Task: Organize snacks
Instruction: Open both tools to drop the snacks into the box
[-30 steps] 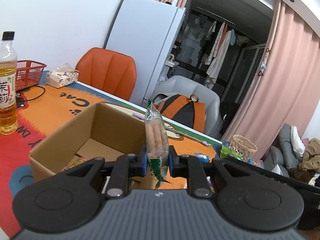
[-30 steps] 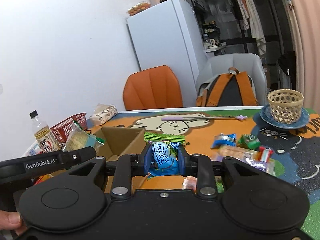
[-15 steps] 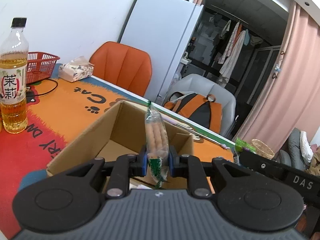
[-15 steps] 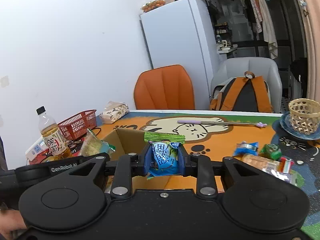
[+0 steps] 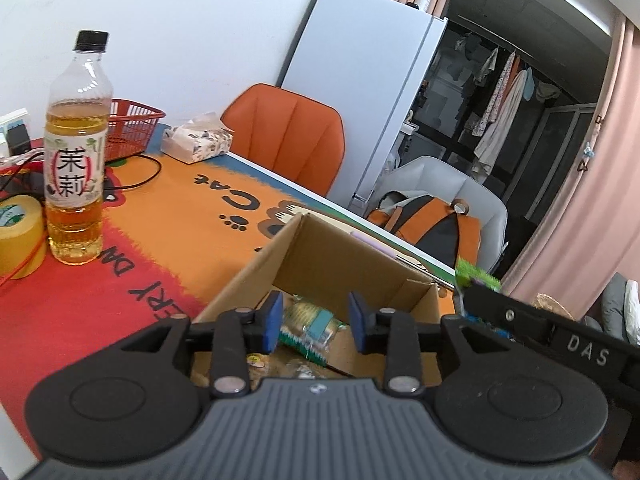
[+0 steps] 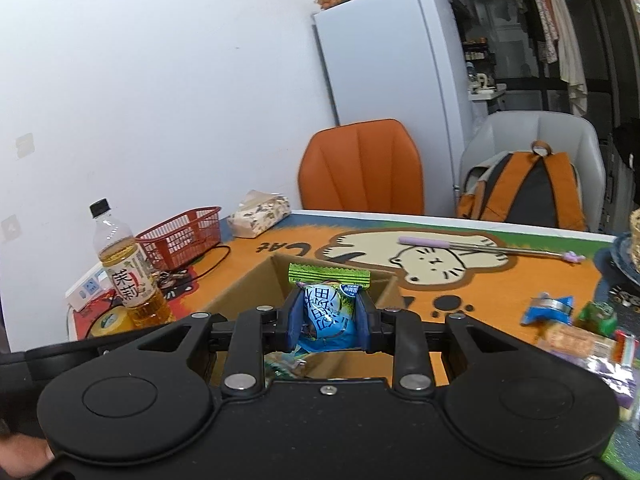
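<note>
An open cardboard box [image 5: 340,264] stands on the orange cat mat. My left gripper [image 5: 316,322] is open and empty just above the box. A biscuit packet [image 5: 310,322] lies in the box below its jaws, among other snacks. My right gripper [image 6: 328,318] is shut on a blue and green snack packet [image 6: 328,312] and holds it above the box [image 6: 256,284]. Its black body shows at the right of the left wrist view [image 5: 560,340]. Several loose snacks [image 6: 576,332] lie on the mat to the right.
A tea bottle [image 5: 76,152], a yellow tape roll [image 5: 16,236], a red basket [image 5: 128,128] and a tissue pack [image 5: 198,142] stand left of the box. A purple straw [image 6: 488,248] lies behind it. An orange chair [image 6: 360,168] stands at the table's far edge.
My left gripper opened and let the biscuit packet fall into the box. Both grippers moved left, further over the box. The right gripper still holds its packet.
</note>
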`<state>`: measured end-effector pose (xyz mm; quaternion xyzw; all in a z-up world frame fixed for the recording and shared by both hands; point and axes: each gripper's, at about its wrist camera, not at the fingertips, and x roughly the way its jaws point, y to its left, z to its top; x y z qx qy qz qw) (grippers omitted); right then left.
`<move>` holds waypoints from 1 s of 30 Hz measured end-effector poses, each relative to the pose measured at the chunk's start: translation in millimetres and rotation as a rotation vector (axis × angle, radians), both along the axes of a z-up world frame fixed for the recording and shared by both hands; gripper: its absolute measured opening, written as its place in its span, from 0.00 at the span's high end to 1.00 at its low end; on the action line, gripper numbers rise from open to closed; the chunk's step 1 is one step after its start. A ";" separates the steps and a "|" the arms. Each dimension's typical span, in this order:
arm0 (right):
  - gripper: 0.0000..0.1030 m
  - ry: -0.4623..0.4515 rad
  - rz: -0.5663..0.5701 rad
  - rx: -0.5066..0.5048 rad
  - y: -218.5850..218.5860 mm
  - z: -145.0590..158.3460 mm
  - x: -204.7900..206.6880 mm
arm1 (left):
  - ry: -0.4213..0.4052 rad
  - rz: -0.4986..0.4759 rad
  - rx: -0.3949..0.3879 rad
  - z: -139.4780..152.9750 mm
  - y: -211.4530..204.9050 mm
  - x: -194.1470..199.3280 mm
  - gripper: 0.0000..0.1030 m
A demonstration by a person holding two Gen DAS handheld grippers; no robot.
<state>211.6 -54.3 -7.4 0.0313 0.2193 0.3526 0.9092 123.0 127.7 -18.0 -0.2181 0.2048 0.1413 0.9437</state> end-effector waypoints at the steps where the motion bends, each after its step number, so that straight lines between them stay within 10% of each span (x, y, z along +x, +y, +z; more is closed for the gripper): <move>1: 0.71 -0.004 0.001 0.002 1.5 1.0 -0.6 | 0.001 0.002 -0.001 0.3 0.9 -1.4 0.65; 16: 0.38 0.040 -0.087 0.018 -33.6 -2.4 -1.7 | 0.009 0.027 -0.003 3.4 -7.0 -12.1 0.20; 30: 0.00 0.073 -0.172 0.048 -82.4 -12.0 -21.4 | -0.003 0.032 0.030 10.1 -32.5 -25.9 0.12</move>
